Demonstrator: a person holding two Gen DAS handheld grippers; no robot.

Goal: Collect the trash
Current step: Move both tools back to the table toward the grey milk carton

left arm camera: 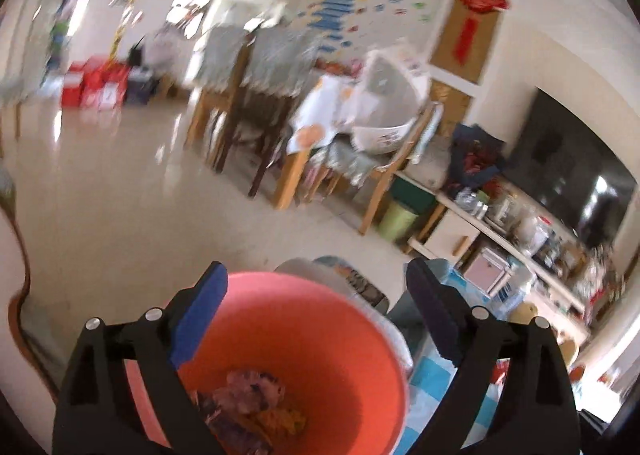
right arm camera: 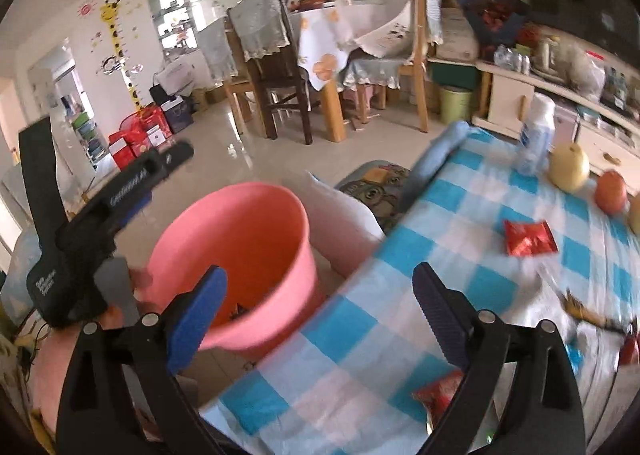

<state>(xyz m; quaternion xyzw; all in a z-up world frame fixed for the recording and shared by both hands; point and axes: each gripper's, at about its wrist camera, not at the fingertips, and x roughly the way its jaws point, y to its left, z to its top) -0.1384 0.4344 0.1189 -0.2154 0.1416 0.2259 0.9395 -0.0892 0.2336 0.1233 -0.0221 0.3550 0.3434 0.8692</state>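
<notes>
A pink bucket point(left arm camera: 304, 335) sits just under my left gripper point(left arm camera: 316, 319), which is open and empty above its mouth. Crumpled purple and yellow wrappers point(left arm camera: 256, 403) lie in the bucket's bottom. In the right wrist view the pink bucket point(right arm camera: 240, 255) stands beside the left edge of the blue-checked table point(right arm camera: 460, 231). My right gripper point(right arm camera: 320, 311) is open and empty, over the table's left edge. A red wrapper point(right arm camera: 528, 237) lies mid-table. Another red wrapper point(right arm camera: 442, 391) lies near my right finger. The left gripper's body point(right arm camera: 96, 223) shows left of the bucket.
On the table stand a white bottle point(right arm camera: 536, 135), a yellow pear point(right arm camera: 570, 171) and an orange fruit point(right arm camera: 610, 191). Brown scraps point(right arm camera: 584, 311) lie at the table's right. A cushion point(right arm camera: 340, 223) lies behind the bucket. Chairs point(right arm camera: 280, 71), a dining table and a green bin point(right arm camera: 454, 103) stand beyond.
</notes>
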